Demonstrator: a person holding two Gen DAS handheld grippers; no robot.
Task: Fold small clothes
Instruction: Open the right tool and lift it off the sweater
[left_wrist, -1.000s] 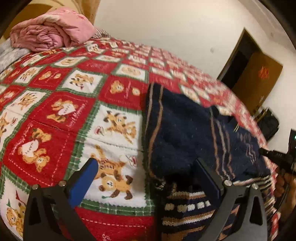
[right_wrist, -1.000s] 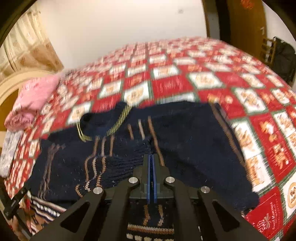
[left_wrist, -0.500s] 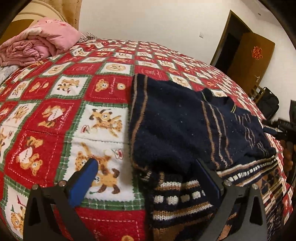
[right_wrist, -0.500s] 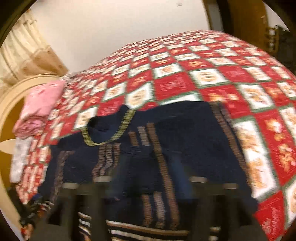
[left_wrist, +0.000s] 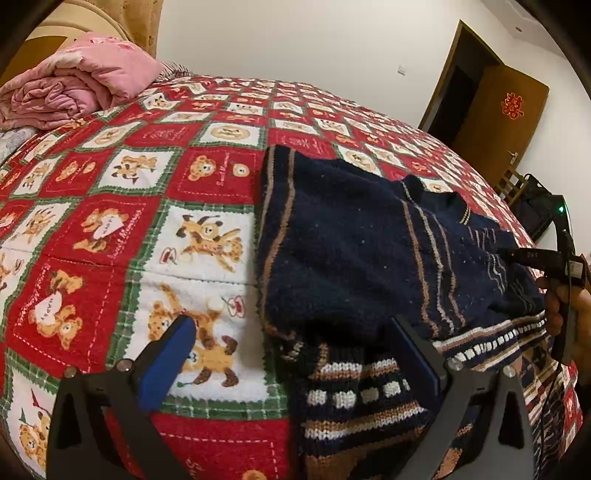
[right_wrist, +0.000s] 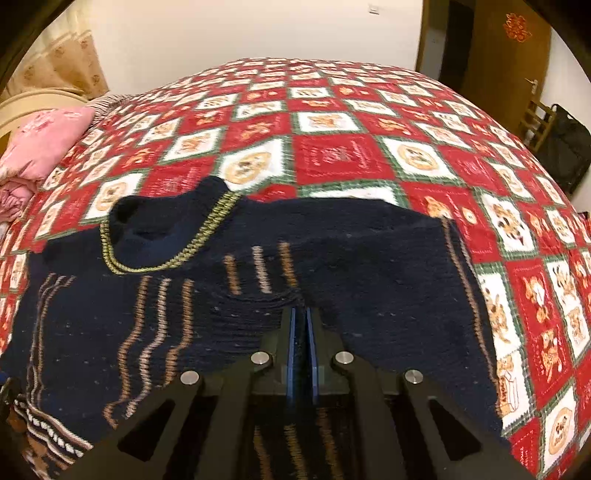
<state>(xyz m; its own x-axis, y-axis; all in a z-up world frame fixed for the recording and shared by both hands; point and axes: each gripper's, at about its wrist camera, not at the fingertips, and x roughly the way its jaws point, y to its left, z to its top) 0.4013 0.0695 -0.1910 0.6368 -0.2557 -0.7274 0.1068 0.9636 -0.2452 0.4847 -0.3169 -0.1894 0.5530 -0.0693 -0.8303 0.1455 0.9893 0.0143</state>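
Note:
A navy knitted sweater (left_wrist: 351, 251) with tan stripes and a patterned hem lies on the bed, one side folded over the body. It also shows in the right wrist view (right_wrist: 369, 266), with its yellow-edged collar (right_wrist: 166, 236) at the left. My left gripper (left_wrist: 295, 350) is open and hangs just above the sweater's hem; it holds nothing. My right gripper (right_wrist: 300, 314) is shut, its tips pressed into a bunched fold of the sweater; I cannot see cloth between the pads. The right gripper also shows at the right edge of the left wrist view (left_wrist: 532, 258).
The bed has a red, white and green bear-patterned bedspread (left_wrist: 122, 221). A rolled pink quilt (left_wrist: 74, 88) lies at the headboard end. A brown door (left_wrist: 506, 122) and a chair with a dark bag (right_wrist: 565, 147) stand beyond the bed.
The left gripper drew back from the sweater, so more of the hem shows. The right gripper moved fast and blurred half a second ago and is now shut at the fold again.

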